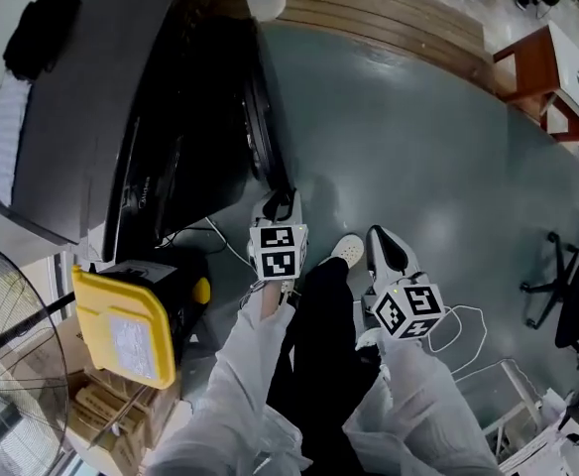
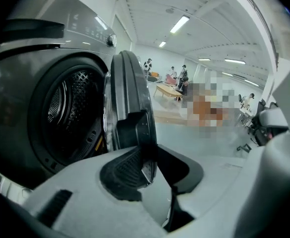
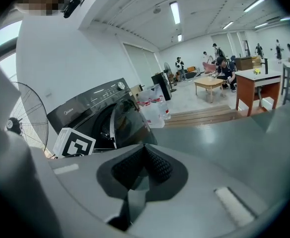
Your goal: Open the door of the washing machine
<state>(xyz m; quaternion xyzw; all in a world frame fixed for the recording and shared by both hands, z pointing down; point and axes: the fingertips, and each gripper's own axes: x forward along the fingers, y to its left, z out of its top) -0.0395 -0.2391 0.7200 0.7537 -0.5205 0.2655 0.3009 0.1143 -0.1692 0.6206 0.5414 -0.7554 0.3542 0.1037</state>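
The dark grey washing machine stands at the upper left. Its round door swings out from the front. In the left gripper view the door shows edge-on beside the bare drum. My left gripper is at the door's free edge. That edge lies between its pads with no gap showing, so my left gripper is shut on it. My right gripper hangs over the floor to the right, apart from the machine. Its pads meet with nothing between them, so my right gripper is shut. It faces the machine.
A yellow-lidded box and a standing fan are left of my legs. Cables lie on the grey floor. A wooden platform, a red-brown table and an office chair stand farther off. People sit far back in the room.
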